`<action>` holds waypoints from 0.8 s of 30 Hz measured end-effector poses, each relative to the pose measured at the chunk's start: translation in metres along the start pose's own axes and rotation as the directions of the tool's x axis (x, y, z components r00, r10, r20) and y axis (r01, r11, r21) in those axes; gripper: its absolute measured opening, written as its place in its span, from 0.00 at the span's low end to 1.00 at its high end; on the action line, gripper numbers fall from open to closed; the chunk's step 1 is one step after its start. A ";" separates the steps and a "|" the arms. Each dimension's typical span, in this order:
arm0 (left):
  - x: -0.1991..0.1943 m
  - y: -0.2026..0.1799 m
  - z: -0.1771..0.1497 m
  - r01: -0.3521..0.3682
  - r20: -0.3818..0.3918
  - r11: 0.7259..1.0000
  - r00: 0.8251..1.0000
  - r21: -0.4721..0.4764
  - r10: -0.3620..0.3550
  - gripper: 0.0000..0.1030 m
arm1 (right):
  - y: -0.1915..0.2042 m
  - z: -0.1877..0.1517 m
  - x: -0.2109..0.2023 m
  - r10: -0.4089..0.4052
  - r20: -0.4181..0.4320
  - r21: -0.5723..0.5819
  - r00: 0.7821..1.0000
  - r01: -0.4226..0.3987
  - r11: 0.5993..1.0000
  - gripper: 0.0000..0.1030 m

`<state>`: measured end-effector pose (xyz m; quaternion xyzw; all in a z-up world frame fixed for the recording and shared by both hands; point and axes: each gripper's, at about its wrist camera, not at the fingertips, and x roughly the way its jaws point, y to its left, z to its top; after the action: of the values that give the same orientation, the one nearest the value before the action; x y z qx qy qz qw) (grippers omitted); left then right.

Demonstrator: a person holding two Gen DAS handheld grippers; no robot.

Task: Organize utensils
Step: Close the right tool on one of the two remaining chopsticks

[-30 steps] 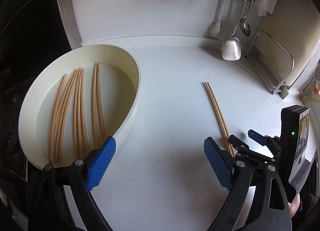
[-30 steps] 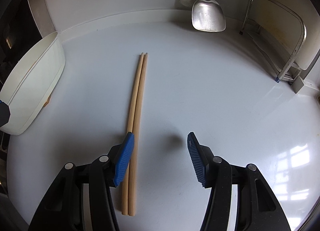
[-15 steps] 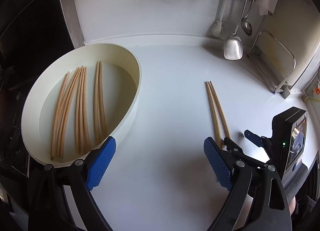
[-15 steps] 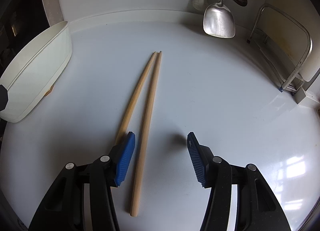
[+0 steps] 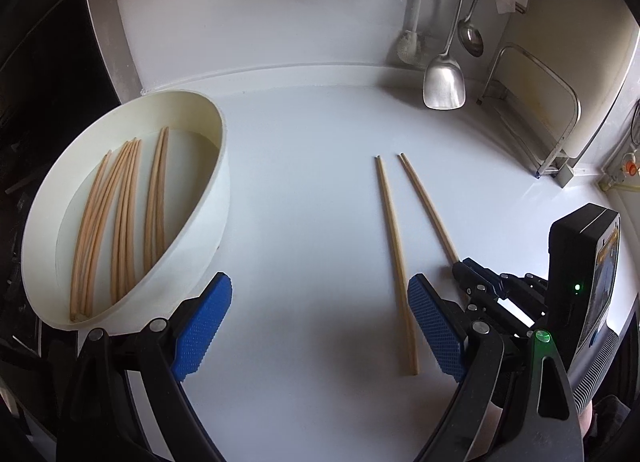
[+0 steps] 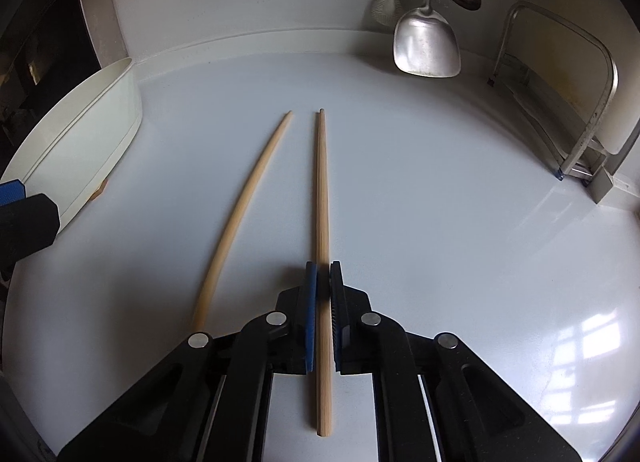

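Two wooden chopsticks lie apart on the white counter. My right gripper (image 6: 323, 268) is shut on the right chopstick (image 6: 321, 181) near its thick end; the stick runs straight ahead between the pads. The other chopstick (image 6: 248, 197) lies loose just left of it. In the left wrist view the held chopstick (image 5: 430, 205) ends in the right gripper (image 5: 464, 266), and the loose one (image 5: 394, 246) lies beside my left gripper's right finger. My left gripper (image 5: 318, 294) is open and holds nothing. Left of it, a white oval tray (image 5: 224, 165) contains several chopsticks (image 5: 124, 213).
A steel spatula (image 5: 444, 81), a ladle (image 5: 472, 37) and a brush (image 5: 408, 45) hang at the back wall. A metal rack (image 5: 552, 129) stands at the right. A dark gap borders the counter beyond the tray on the left.
The right gripper's jaws have closed onto one chopstick. The pair, side by side before, has split apart. The left gripper has drawn back a little from the wall.
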<state>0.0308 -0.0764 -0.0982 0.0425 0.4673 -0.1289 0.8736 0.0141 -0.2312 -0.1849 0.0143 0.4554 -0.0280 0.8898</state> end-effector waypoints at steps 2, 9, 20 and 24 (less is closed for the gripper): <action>0.004 -0.008 0.000 0.006 0.004 1.000 1.000 -0.004 -0.006 0.85 | -0.014 -0.002 -0.002 -0.009 -0.003 0.024 1.000 0.009 1.000 0.07; 0.038 -0.032 0.000 0.009 -0.008 1.000 1.000 -0.010 -0.009 0.85 | -0.049 -0.011 -0.008 -0.038 -0.006 0.058 0.999 0.039 0.998 0.07; 0.076 -0.040 -0.007 -0.054 -0.056 0.998 0.997 0.019 0.055 0.85 | -0.061 -0.018 -0.012 -0.030 0.003 0.063 1.000 0.030 0.998 0.24; 0.086 -0.038 -0.010 -0.059 -0.088 0.998 0.994 0.008 0.060 0.85 | -0.058 -0.018 -0.011 -0.043 0.012 0.043 0.999 0.042 0.998 0.34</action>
<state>0.0582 -0.1275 -0.1728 0.0644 0.5036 -0.1021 0.8554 -0.0108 -0.2876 -0.1864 0.0236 0.4491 -0.0568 0.8913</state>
